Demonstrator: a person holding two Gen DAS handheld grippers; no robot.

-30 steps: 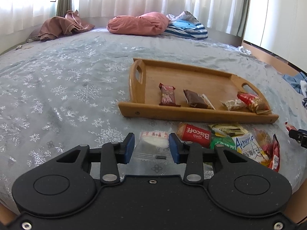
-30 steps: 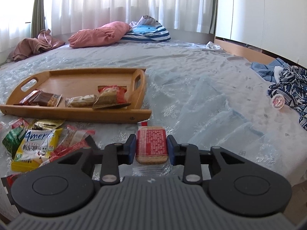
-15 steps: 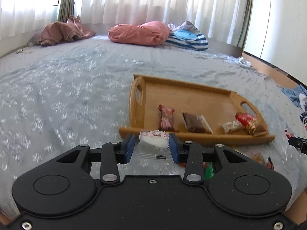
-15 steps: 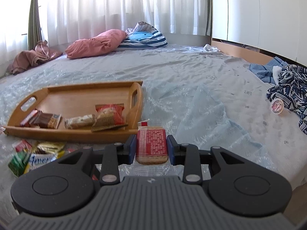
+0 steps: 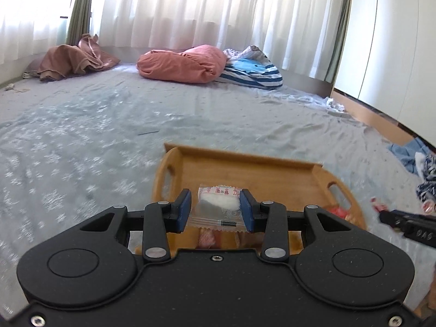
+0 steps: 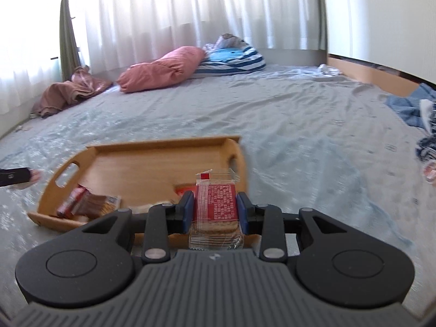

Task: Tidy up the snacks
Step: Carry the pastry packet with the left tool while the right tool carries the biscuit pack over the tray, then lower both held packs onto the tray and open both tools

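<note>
Evidently both grippers have risen and travelled forward within the last second: the loose pile of snacks that lay in front of the tray a second ago is gone from both views, and the tray [image 5: 245,169] now fills the lower middle of each. In my judgement both snacks are close to being set down, so two more items are about to join those already sorted.

Left side first. The left gripper [image 5: 215,209] is clamped on a clear packet [image 5: 219,203] with white contents and a red-printed top edge; both blue pads [image 5: 184,209] press its sides. The gripper is held roughly level, above the near left part of the tray. Its exact height over the wood cannot be judged, as the frame is motion-blurred.

Right side. The right gripper [image 6: 215,209] is closed on a red biscuit packet [image 6: 216,207], held upright between the pads, the clear wrapper end trailing towards the camera. It is likewise roughly level, over the near right end of the tray, close to the right handle [image 6: 234,160]. Several wrapped bars [image 6: 87,204] lie in the tray's near left corner. The left gripper's tip shows at the far left edge of this view.
</note>
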